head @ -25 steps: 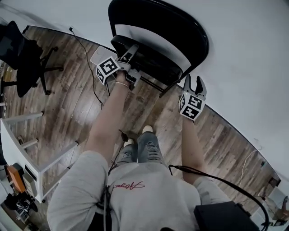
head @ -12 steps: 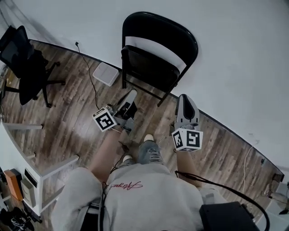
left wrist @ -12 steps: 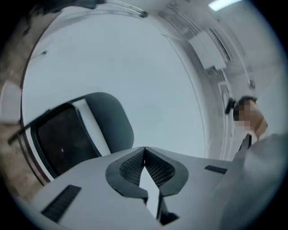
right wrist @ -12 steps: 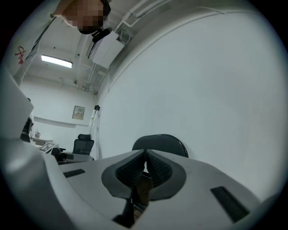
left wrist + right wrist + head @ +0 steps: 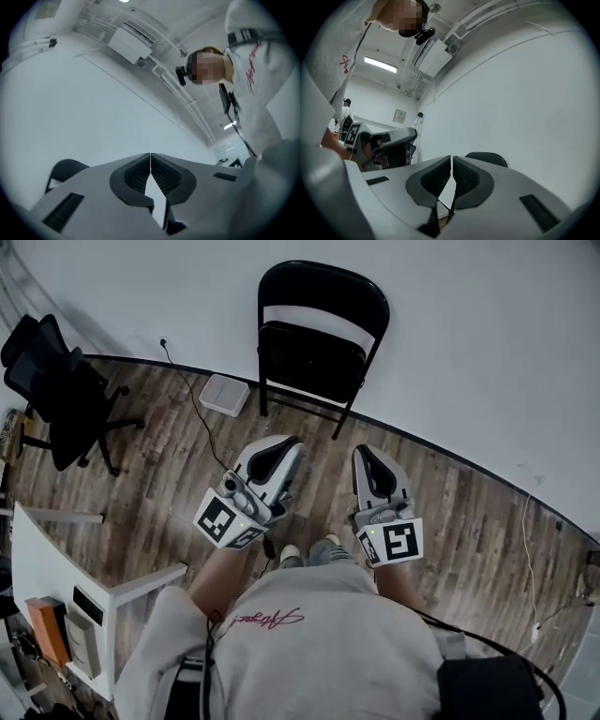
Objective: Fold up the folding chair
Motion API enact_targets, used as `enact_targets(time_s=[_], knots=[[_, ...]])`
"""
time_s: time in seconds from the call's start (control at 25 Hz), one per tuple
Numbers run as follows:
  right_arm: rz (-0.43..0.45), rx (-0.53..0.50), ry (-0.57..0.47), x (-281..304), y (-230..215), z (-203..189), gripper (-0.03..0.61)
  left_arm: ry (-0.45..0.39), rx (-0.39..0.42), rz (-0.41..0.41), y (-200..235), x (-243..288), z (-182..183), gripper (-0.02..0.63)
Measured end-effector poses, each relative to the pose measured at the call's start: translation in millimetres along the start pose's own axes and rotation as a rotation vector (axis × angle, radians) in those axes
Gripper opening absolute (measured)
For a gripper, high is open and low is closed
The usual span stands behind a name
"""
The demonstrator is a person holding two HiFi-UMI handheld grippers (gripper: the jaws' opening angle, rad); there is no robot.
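Note:
The black folding chair [image 5: 319, 338] stands against the white wall, its seat panel tipped up toward the backrest, two thin legs on the wood floor. Both grippers are held close to my body, well short of the chair. My left gripper [image 5: 281, 454] is shut and empty. My right gripper [image 5: 370, 460] is shut and empty too. In the left gripper view the pads [image 5: 138, 174] meet, and the chair back [image 5: 65, 168] peeks out at lower left. In the right gripper view the pads [image 5: 465, 176] touch, with the chair's top [image 5: 487, 158] behind them.
A black office chair [image 5: 56, 390] stands at the left. A flat white box [image 5: 225, 395] lies on the floor by the wall with a cable [image 5: 192, 404] running past it. A white table [image 5: 47, 559] is at lower left. Another cable [image 5: 527, 549] trails at right.
Both grippers have left the chair and drawn back toward my body, and their jaws have gone from open to shut. The chair now stands farther away, by the wall.

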State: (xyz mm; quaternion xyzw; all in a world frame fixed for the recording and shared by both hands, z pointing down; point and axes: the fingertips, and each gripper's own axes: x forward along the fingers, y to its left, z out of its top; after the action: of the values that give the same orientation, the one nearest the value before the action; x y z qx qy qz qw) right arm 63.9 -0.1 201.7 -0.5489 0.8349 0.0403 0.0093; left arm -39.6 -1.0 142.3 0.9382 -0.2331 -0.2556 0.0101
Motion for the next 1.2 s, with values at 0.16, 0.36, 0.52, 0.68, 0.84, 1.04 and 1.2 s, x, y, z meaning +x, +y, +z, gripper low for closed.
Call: enact_targets(time_s=[0.16, 0.36, 0.52, 0.68, 0.84, 1.04, 1.2], knots=[[0.049, 0.034, -0.003, -24.0, 6.4, 10.2, 0.028, 0.153, 0.143, 0.132, -12.9, -13.1, -24.2, 0.018], [0.073, 0.053, 0.02, -50.3, 2.4, 10.6, 0.028, 0.225, 0.075, 0.177, -34.7, -17.2, -41.8, 0.017], [0.074, 0.059, 0.046, -63.4, -9.2, 2.1, 0.028, 0.268, 0.132, 0.204, -47.4, -2.3, -53.6, 0.017], [0.071, 0.048, 0.032, -68.0, -11.9, 4.9, 0.025, 0.281, 0.155, 0.207, -51.4, 3.1, -54.1, 0.017], [0.082, 0.036, 0.018, -68.1, -9.2, 10.3, 0.02, 0.277, 0.14, 0.232, -47.8, 0.2, -51.0, 0.017], [0.085, 0.038, 0.017, -68.7, -9.3, 10.2, 0.02, 0.275, 0.136, 0.232, -52.2, 1.7, -50.5, 0.017], [0.086, 0.031, 0.023, -69.2, -4.3, 9.4, 0.02, 0.279, 0.128, 0.233, -54.7, -0.9, -49.1, 0.017]])
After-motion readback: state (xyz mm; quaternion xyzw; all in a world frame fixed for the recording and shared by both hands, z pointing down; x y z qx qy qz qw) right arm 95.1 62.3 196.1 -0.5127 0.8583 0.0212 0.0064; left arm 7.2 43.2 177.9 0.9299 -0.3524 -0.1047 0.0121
